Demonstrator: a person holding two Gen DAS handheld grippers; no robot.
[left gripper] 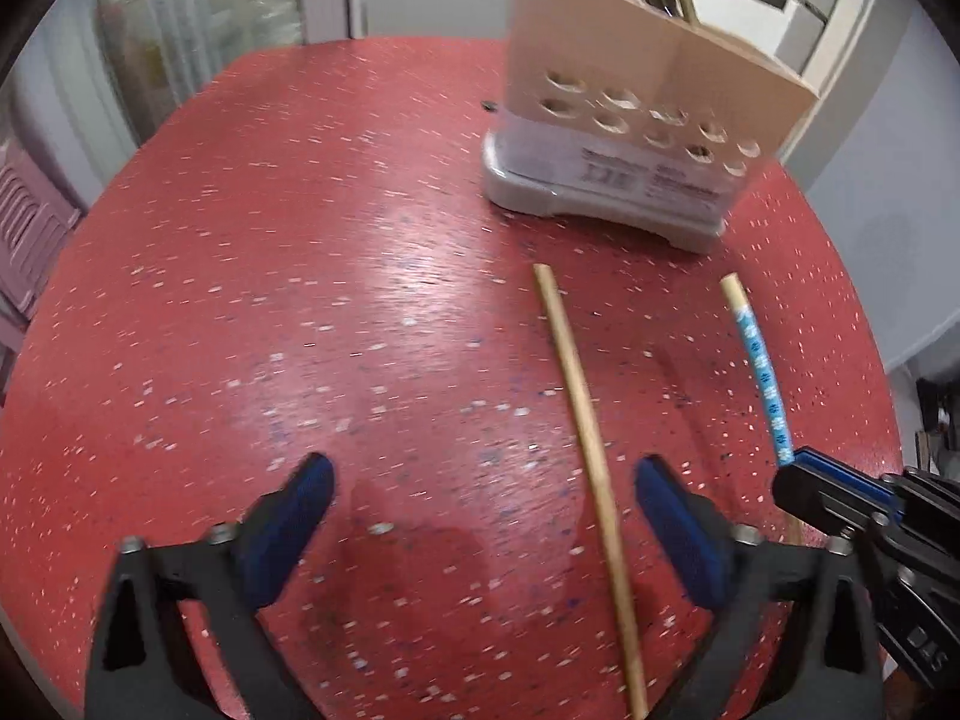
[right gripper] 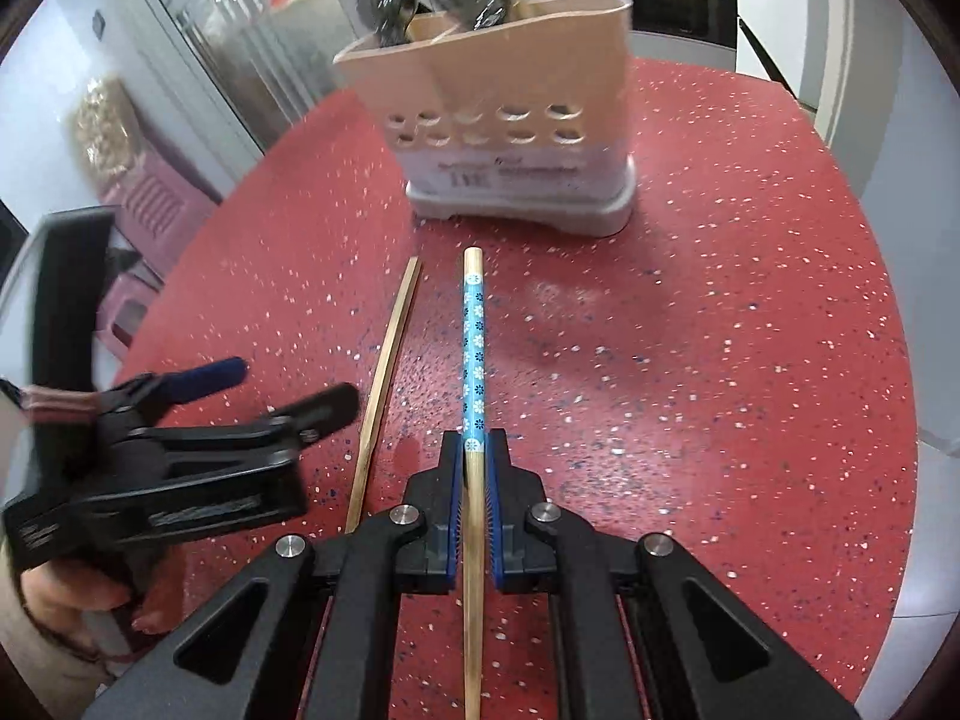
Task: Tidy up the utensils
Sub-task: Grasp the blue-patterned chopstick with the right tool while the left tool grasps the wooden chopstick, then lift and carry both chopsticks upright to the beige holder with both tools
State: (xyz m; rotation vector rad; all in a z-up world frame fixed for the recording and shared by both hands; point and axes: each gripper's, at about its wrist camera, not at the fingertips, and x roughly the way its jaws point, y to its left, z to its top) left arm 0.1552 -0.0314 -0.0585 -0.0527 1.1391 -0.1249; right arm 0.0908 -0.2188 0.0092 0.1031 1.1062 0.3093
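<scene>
A beige utensil holder (left gripper: 648, 114) on a grey base stands at the far side of the red table (left gripper: 300, 300), with dark utensils and a wooden stick in it; it also shows in the right wrist view (right gripper: 516, 138). A plain wooden chopstick (left gripper: 585, 420) lies on the table between the fingers of my open left gripper (left gripper: 486, 516), nearer the right pad. It also shows in the right wrist view (right gripper: 384, 384). My right gripper (right gripper: 474, 468) is shut on a blue-patterned chopstick (right gripper: 473, 348), which points at the holder. That chopstick also shows in the left wrist view (left gripper: 759, 366).
The red speckled table (right gripper: 720, 360) is round, with its edge close on the left and right. A pink plastic crate (right gripper: 150, 192) sits beyond the left edge. White cabinets and a glass door stand behind the table. My left gripper (right gripper: 252, 390) shows at the left.
</scene>
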